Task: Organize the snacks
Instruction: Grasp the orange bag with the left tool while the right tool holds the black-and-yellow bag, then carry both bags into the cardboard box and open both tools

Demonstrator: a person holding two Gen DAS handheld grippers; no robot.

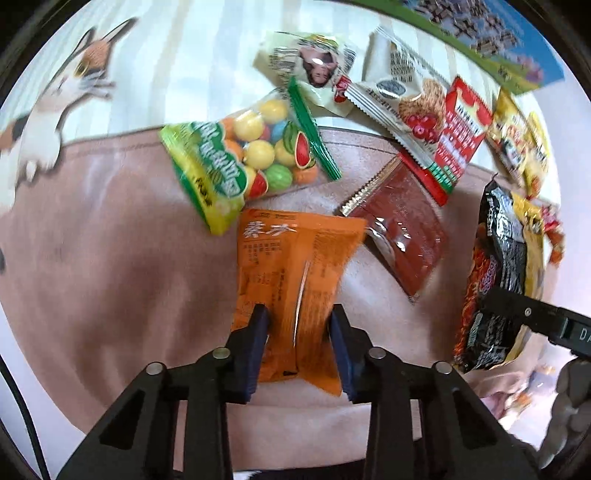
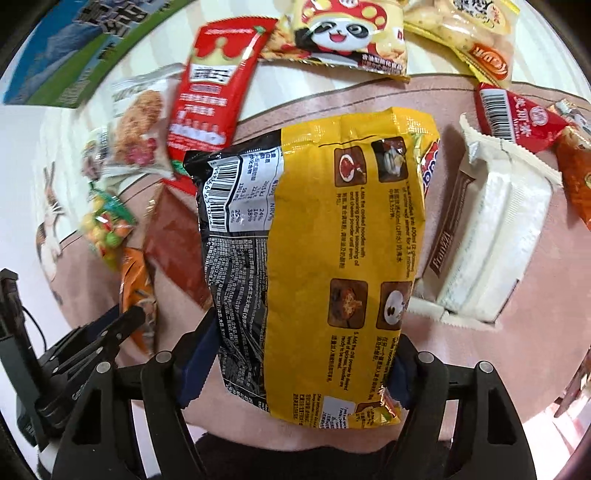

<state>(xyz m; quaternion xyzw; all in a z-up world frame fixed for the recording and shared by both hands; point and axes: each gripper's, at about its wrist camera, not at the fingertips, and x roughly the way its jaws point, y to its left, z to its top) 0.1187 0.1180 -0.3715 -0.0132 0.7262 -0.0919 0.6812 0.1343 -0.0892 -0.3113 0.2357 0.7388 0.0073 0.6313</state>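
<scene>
In the left wrist view my left gripper (image 1: 298,317) is shut on the near end of an orange snack packet (image 1: 295,258), one blue pad on each side. The packet lies over a pink mat (image 1: 110,258). In the right wrist view my right gripper (image 2: 301,350) is shut on a large yellow and black noodle packet (image 2: 325,240), which fills the middle of that view. The same noodle packet (image 1: 495,277) shows at the right edge of the left wrist view, with the right gripper's finger (image 1: 517,306) on it. The left gripper (image 2: 122,325) appears at lower left, on the orange packet (image 2: 136,280).
Around the mat lie a bag of coloured candy balls (image 1: 236,162), a dark red sachet (image 1: 399,229), a red packet (image 1: 454,136) and an oat bar wrapper (image 1: 399,99). Right of the noodles are white wafer packs (image 2: 491,236); a panda packet (image 2: 343,33) and a blue-green box (image 2: 74,51) lie farther off.
</scene>
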